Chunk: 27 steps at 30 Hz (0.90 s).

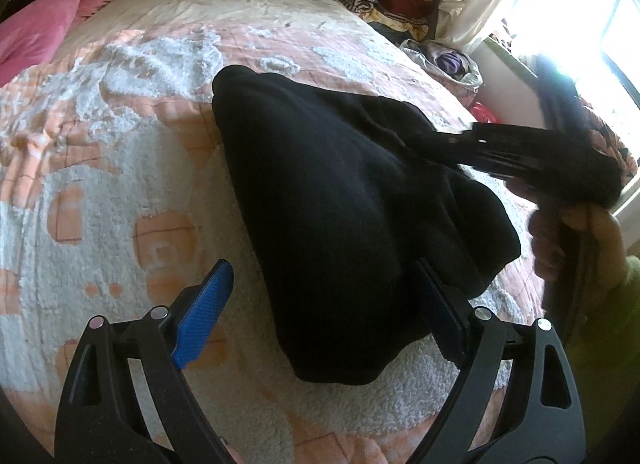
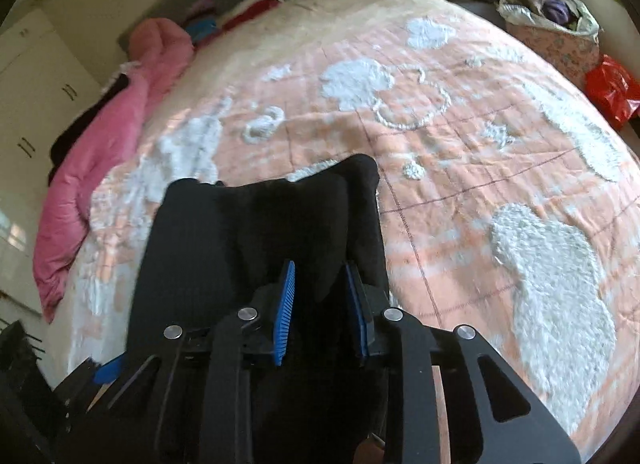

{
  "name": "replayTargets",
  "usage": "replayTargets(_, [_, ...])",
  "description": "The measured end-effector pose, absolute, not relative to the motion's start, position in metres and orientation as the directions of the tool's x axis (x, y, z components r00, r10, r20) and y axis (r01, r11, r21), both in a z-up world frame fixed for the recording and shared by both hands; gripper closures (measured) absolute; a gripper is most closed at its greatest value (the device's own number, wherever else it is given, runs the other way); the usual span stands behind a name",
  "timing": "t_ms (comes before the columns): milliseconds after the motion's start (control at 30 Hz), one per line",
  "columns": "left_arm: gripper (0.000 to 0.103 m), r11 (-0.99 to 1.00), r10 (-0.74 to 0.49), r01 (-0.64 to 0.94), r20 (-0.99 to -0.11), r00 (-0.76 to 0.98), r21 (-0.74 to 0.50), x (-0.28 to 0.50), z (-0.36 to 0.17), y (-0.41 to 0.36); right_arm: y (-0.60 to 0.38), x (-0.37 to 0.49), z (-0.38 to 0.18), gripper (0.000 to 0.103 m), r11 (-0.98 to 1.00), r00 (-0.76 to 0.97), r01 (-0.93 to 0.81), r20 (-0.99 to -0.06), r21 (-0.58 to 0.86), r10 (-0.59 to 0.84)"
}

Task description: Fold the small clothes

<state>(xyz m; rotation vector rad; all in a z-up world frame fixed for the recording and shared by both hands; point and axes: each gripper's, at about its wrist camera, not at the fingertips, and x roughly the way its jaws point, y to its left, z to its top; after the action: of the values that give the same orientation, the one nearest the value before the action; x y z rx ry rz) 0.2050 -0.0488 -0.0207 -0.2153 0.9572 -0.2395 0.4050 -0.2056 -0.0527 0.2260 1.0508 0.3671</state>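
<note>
Left wrist view had your left gripper (image 1: 324, 316) low over the near end of the black garment (image 1: 340, 192), its fingers (image 1: 206, 308) spread wide: the blue pad on the left stood clear over the bedspread (image 1: 120, 168), the right one sat against the cloth's near right edge, and nothing was pinched. That garment lay on the bed, running from near you toward the far middle, already doubled into a thick, rounded bundle. From the right, your right gripper (image 1: 472, 140) reached in, blurred, onto the garment's right side, with your hand (image 1: 576, 240) on its grip.

Seen from the right wrist, the right gripper (image 2: 320, 312) had its fingers drawn close together, a narrow gap between the blue pads; black cloth rose into that gap, but I could not tell whether the pads actually pressed it. The garment (image 2: 248, 232) filled the near centre there.

My reading was that you were taking hold of a side edge to carry it across. To do that well, you needed all the layers between the pads, not just the top one. You needed the left fingers down on the near end as an anchor, and a low lift so the bundle kept its shape
</note>
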Motion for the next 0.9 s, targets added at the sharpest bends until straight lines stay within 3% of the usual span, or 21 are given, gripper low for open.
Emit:
replayTargets(100, [0.021,0.944,-0.317,0.123,-0.745,0.587,-0.305,0.202,-0.007,-0.045,-0.205,0.412,-0.059,0.078,0.916,0.436,-0.183,-0.805,0.358,0.401])
replayTargets(167, [0.021,0.941,-0.327,0.137,-0.722,0.61,-0.311,0.202,0.004,-0.044,-0.202,0.414,-0.058,0.091,0.911,0.437,-0.198,-0.799,0.361,0.412])
replayTargets(233, [0.021,0.936,-0.346,0.163,-0.728,0.592,-0.312,0.21,0.009,-0.051,-0.197,0.412,-0.052,0.094,0.909,0.452,-0.234,-0.789,0.346,0.416])
replayTargets(367, [0.021,0.95,-0.312,0.164,-0.777,0.547,-0.265,0.226,-0.003,-0.067,-0.188,0.402,-0.022,0.096,0.895,0.516,-0.318,-0.735,0.313,0.44])
replayTargets(533, [0.021,0.953,-0.304,0.185,-0.776,0.552,-0.242,0.223,-0.005,-0.077,-0.193,0.394,0.015,0.097,0.895,0.612,-0.366,-0.658,0.255,0.438])
replayTargets(900, [0.019,0.959,-0.272,0.221,-0.8,0.535,-0.178,0.222,-0.016,-0.09,-0.207,0.416,-0.053,0.097,0.933,0.545,-0.271,-0.76,0.238,0.353])
